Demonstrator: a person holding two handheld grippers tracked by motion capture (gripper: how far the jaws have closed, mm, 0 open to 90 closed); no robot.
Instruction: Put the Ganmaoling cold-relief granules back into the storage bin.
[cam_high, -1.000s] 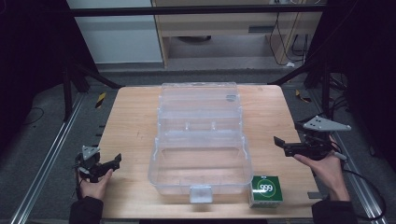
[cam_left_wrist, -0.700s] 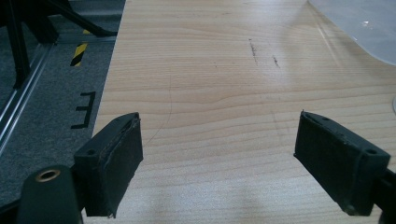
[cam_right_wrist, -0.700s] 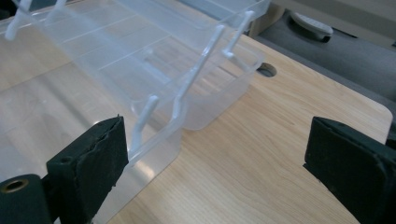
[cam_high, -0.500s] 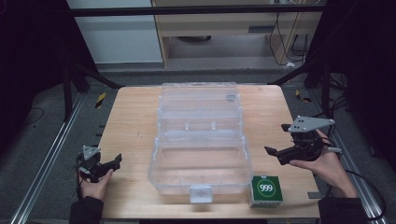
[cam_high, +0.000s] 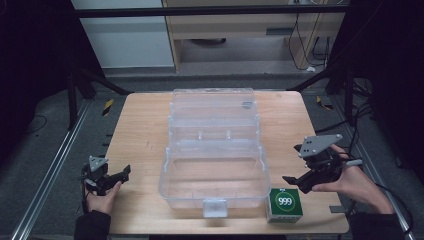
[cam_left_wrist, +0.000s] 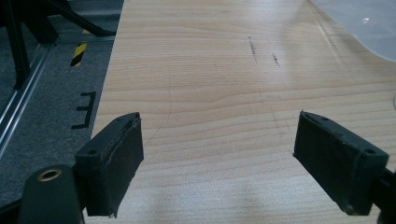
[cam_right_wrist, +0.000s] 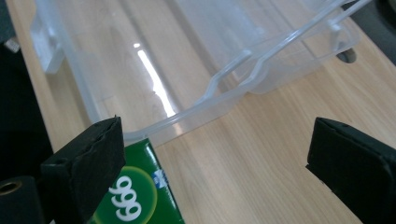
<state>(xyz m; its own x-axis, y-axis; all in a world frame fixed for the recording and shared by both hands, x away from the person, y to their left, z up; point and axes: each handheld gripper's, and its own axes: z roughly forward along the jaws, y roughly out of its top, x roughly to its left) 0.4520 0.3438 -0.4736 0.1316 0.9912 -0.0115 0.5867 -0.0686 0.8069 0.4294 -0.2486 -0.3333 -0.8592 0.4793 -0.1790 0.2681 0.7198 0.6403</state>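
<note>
Since a second ago, right gripper (cam_high: 294, 183) has dropped toward one green box (cam_high: 285, 204), jaws wide, empty. Left gripper (cam_high: 119, 175) gapes over table (cam_high: 140, 130). One clear case (cam_high: 215, 150) sits centre. Right gripper view: box (cam_right_wrist: 135, 196) touches case (cam_right_wrist: 187, 60).

Right gripper view: green box (cam_right_wrist: 135, 196) cut by bottom edge, its near-left corner hidden behind one jaw; print reads "999", smaller marks illegible. Clear plastic case (cam_right_wrist: 196, 60) runs off top and left edges. High view: both sleeves cut at bottom edge. Case's far compartment contents indistinct.
</note>
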